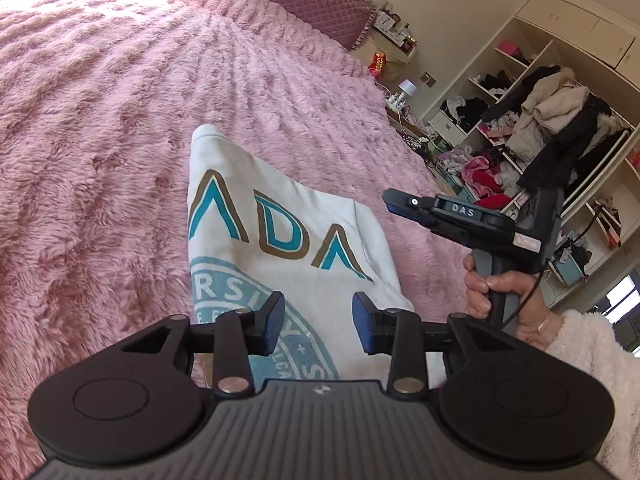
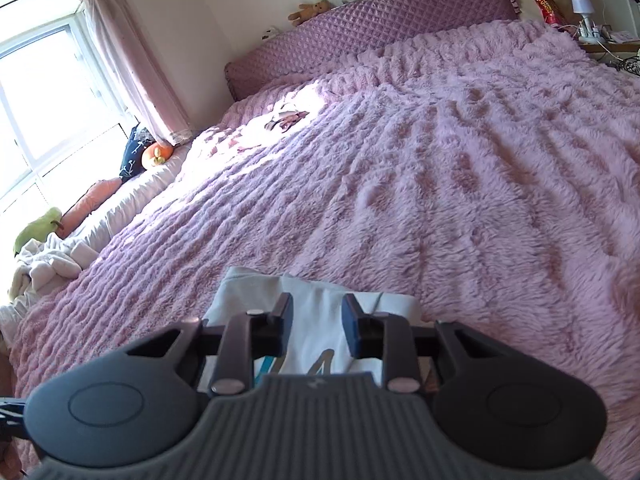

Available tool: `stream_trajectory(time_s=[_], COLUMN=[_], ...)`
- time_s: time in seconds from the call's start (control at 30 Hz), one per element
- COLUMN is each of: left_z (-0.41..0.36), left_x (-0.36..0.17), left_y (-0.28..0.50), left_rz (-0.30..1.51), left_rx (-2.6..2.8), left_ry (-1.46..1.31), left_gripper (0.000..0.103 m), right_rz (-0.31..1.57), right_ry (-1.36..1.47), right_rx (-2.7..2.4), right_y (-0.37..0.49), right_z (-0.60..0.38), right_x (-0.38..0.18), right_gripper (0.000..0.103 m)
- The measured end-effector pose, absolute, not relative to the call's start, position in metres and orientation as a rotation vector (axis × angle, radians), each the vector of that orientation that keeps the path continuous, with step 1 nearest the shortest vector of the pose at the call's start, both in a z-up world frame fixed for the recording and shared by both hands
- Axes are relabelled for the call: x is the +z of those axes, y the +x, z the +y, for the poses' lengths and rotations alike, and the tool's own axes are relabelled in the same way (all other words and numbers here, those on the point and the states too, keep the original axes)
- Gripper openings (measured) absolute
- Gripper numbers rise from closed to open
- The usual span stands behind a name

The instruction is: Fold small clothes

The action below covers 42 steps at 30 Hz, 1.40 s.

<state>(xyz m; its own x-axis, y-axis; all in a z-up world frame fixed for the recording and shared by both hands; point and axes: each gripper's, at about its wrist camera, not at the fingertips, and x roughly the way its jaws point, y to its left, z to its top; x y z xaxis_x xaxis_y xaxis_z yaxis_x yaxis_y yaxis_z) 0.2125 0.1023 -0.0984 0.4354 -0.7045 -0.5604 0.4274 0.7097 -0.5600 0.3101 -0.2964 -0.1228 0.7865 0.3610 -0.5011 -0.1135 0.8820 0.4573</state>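
White garment (image 1: 288, 240) lies on the pink plush blanket (image 1: 100, 160) covering the bed, near the bed's near edge and toward its right side edge as the left wrist view shows it; headboard (image 2: 380, 28) is far off at the opposite end. Left gripper (image 1: 318, 322) hovers above the garment's near portion, jaws parted with the cloth visible through the gap and neither pad pressing on it, so nothing is held. Right gripper (image 2: 316, 320) likewise sits over the garment with a clear gap between its jaws and no fabric pinched; in the left wrist view it is raised above the garment's right edge, carried by a hand (image 1: 500, 292) in a fluffy pale sleeve. Judgement: both tools are held clear of the cloth because a fold has been laid down and released, or because the next grasp points are being chosen; which of the two cannot be told. Garment appearance: white or off-white knit, folded into a narrow panel that tapers toward the far end, printed face up. Print shows large teal letters outlined in tan, with a pale teal circular seal below, partly hidden by the left gripper. Surface is fairly flat, with a soft ridge near the far end. The fold looks partly done; a further crosswise fold seems likely to be needed.
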Motion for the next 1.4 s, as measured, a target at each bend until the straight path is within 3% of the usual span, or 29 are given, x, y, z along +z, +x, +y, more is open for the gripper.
stream_trajectory(time_s=[0.27,0.43,0.6,0.63,0.9,1.13,1.4], left_z=[0.098,0.102,0.101,0.100,0.095,0.094,0.095], left_x=[-0.145,-0.165,-0.163,-0.158,-0.129,-0.148,-0.164], left_y=[0.197,0.194,0.191,0.190,0.155,0.154,0.155], left_rz=[0.968,0.990,0.989,0.980,0.906,0.947,0.956], left_rx=[-0.718,-0.719,-0.698,-0.692,-0.681,-0.614,-0.548], left_ry=[-0.296,-0.298,-0.302,-0.294,-0.246,-0.272,-0.353], left_gripper=[0.041,0.037,0.037,0.037,0.040,0.040,0.040], right_rz=[0.712,0.728,0.728,0.716,0.634,0.713,0.751], right_ry=[0.355,0.355,0.363,0.368,0.188,0.184,0.363], right_rx=[0.209,0.185,0.177,0.190,0.336,0.251,0.137], right_y=[0.346,0.351,0.346,0.338,0.230,0.178,0.170], right_z=[-0.285,-0.290,-0.293,-0.292,-0.256,-0.245,-0.266], right_x=[-0.172,-0.190,-0.186,-0.177,-0.123,-0.158,-0.197], right_gripper=[0.018,0.000,0.000,0.009,0.009,0.009,0.000])
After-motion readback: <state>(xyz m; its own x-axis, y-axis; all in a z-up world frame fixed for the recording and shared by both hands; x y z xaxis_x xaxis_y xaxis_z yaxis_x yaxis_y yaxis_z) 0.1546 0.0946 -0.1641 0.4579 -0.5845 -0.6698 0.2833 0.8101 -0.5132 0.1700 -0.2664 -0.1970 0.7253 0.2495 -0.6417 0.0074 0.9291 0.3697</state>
